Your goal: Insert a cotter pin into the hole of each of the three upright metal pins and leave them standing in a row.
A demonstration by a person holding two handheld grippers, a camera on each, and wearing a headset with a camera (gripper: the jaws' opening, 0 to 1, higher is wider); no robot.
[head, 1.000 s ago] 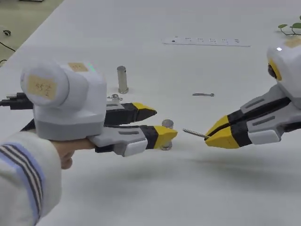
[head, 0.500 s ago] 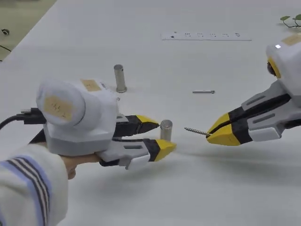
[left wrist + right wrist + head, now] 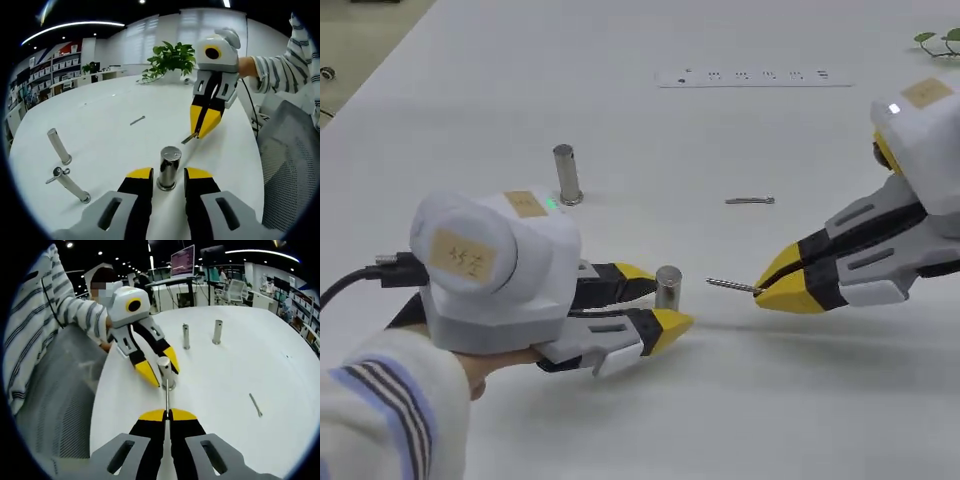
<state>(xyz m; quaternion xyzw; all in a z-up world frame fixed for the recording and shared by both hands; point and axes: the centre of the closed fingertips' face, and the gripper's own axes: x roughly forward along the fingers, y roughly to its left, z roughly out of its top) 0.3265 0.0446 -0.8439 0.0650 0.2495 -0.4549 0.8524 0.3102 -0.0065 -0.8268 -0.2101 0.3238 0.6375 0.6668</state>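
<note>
A short upright metal pin (image 3: 668, 287) stands between the fingertips of my left gripper (image 3: 672, 300), whose jaws are open and sit close on either side of it (image 3: 168, 167). My right gripper (image 3: 760, 292) is shut on a thin cotter pin (image 3: 730, 286), which points at the metal pin from a short gap away (image 3: 166, 395). A second metal pin (image 3: 564, 175) stands farther back. In the left gripper view a third metal pin (image 3: 70, 182) carries a cotter pin (image 3: 56, 174) through its top. A loose cotter pin (image 3: 750, 201) lies on the table.
A white power strip (image 3: 752, 76) lies at the table's far side, and plant leaves (image 3: 940, 40) show at the far right corner. A person's striped sleeve (image 3: 380, 420) holds the left gripper at the near left.
My left gripper has drawn back, so the metal pin now stands between its fingertips rather than behind the near jaw. The right gripper still holds the cotter pin just short of it.
</note>
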